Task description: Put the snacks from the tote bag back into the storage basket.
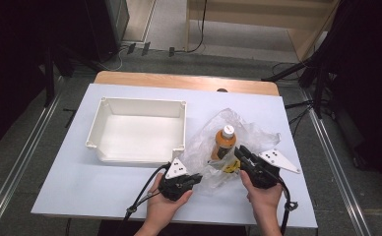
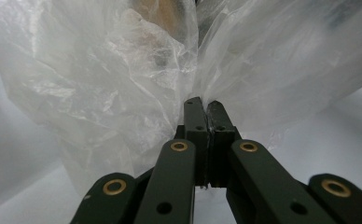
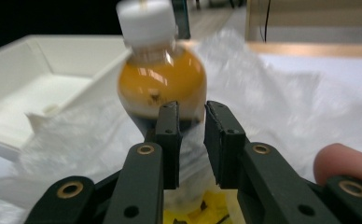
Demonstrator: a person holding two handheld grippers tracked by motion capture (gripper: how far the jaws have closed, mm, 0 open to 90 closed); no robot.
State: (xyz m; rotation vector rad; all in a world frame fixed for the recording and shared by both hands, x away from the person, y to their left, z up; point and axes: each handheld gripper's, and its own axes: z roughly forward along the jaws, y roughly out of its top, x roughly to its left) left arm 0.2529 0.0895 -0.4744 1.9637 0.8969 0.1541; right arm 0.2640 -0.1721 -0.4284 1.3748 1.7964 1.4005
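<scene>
Left gripper [image 2: 202, 109] pinches the bag's [image 2: 123, 84] edge beside bottle [image 1: 223, 143].

High view: bright, even overhead light on white table [image 1: 71, 187]; surroundings dark, nearly black at left and right edges. Soft, short shadows under white bin [image 1: 140, 129]. Slightly soft overall, low detail.

Left gripper view: strong backlight through plastic bag [image 2: 100, 84], near blown-out white; jaws sharp, bag folds a little soft.

Right gripper view: motion blur on bottle [image 3: 160, 79] and bag; glare spots on orange shoulder; white cap overexposed. Background out of focus, dark at upper left.
</scene>
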